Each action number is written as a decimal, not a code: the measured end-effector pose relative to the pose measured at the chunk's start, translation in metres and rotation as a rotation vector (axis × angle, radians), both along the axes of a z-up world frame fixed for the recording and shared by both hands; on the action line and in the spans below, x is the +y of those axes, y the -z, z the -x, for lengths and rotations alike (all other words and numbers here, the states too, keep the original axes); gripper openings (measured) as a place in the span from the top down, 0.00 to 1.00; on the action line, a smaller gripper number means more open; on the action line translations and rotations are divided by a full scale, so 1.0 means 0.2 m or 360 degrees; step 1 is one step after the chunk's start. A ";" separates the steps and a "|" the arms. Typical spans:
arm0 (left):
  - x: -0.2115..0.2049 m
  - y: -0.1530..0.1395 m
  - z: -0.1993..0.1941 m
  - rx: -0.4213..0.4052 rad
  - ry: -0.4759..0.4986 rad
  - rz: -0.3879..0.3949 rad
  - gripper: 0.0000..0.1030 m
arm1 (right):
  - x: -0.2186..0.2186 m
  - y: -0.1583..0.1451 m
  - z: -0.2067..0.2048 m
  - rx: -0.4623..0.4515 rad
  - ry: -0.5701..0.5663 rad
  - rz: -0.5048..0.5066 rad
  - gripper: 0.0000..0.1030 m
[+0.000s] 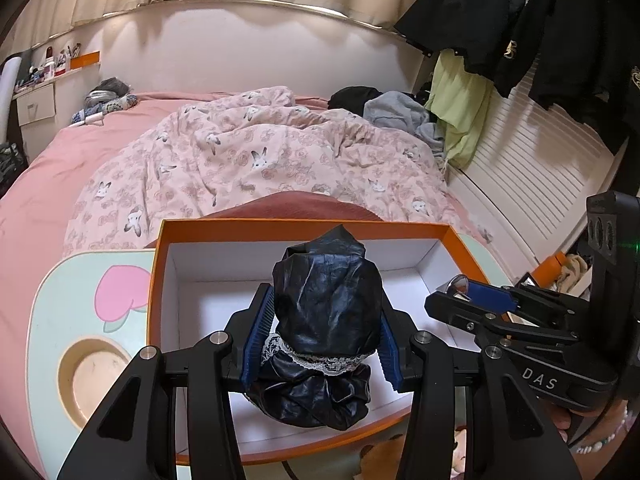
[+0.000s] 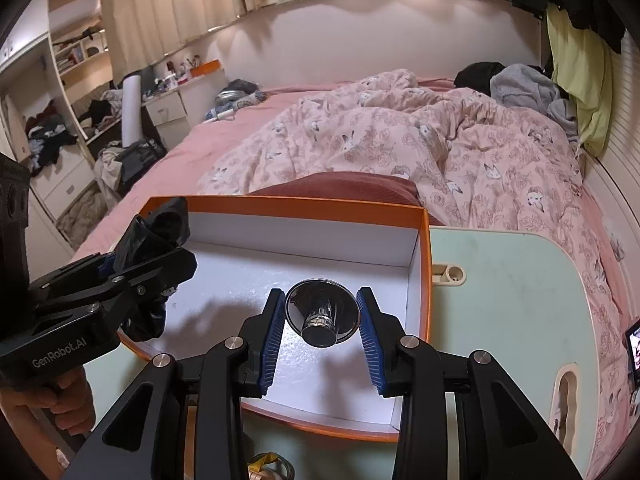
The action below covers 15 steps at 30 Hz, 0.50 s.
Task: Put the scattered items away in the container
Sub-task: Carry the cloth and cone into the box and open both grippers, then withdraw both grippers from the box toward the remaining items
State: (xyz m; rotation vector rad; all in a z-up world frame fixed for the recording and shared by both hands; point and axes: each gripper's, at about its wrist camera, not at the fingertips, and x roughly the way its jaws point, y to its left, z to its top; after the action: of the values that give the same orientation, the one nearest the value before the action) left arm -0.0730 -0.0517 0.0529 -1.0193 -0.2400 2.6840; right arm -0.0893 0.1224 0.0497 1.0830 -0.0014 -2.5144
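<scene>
Mint table [image 2: 508,296] on a pink bed [image 1: 80,152], orange box [image 2: 425,264] at centre.
My left tool [image 1: 320,340] clamps a black bundle [image 1: 326,304]; my right tool [image 2: 320,328] clamps a chrome funnel [image 2: 322,314], both over the box.

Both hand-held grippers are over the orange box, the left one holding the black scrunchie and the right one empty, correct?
Not quite. The right hand-held gripper is not empty: its pads clamp a shiny metal funnel-shaped piece, as the right wrist view shows. The rest holds: the left hand-held gripper grips the black scrunchie, both over the orange box.
</scene>
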 end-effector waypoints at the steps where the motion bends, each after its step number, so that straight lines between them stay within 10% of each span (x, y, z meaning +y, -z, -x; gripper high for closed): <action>1: 0.00 0.00 0.00 0.0002 0.0000 0.0005 0.53 | 0.00 0.00 0.00 -0.0002 -0.0001 0.0000 0.65; 15: 0.02 -0.11 -0.10 0.0122 -0.0050 0.0117 0.21 | 0.01 -0.03 -0.06 0.0091 0.0029 0.0005 0.40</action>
State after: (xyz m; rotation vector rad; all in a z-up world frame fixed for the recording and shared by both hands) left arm -0.0521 -0.0477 0.0759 -0.9384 -0.1450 2.7720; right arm -0.0766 0.1238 0.0562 1.0137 0.0007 -2.5600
